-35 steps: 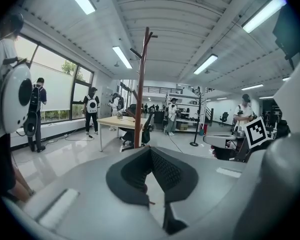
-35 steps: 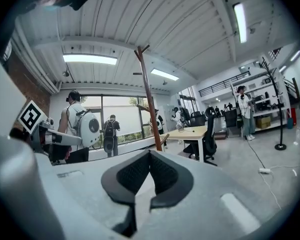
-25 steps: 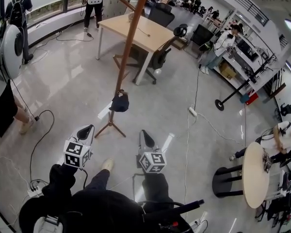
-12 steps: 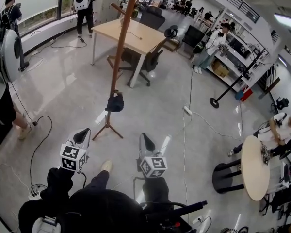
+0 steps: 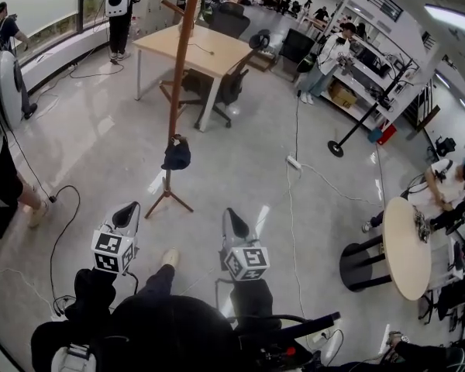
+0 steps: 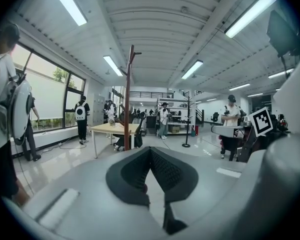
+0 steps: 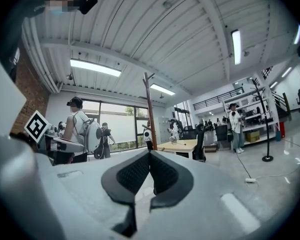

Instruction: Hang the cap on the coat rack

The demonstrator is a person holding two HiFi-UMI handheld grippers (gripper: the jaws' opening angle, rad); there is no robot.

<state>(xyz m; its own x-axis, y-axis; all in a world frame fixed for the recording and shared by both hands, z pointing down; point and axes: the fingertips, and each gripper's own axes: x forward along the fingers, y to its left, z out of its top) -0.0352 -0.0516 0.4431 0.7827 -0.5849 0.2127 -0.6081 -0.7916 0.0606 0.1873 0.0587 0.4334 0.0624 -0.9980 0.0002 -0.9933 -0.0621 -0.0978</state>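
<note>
A tall brown coat rack [image 5: 178,68] stands on the shiny floor ahead of me, its feet spread at the bottom. A dark cap [image 5: 176,154] hangs low on the pole, above the feet. My left gripper [image 5: 126,214] and right gripper [image 5: 232,222] are held side by side near my body, well short of the rack and apart from the cap. Both are shut with nothing between their pads. The coat rack [image 6: 127,99] rises just left of the closed left gripper [image 6: 150,149] in the left gripper view. In the right gripper view the coat rack [image 7: 150,109] stands straight behind the closed right gripper [image 7: 150,154].
Behind the rack are a wooden table [image 5: 194,49] and a black office chair [image 5: 229,91]. A power strip [image 5: 294,163] with cables lies on the floor to the right. A round table [image 5: 407,246] stands far right. A person [image 5: 0,153] is at the left, others farther back.
The rack and the cap have drifted left and slightly up in the head view as the view shifted. Both grippers stay shut and in about the same place.
</note>
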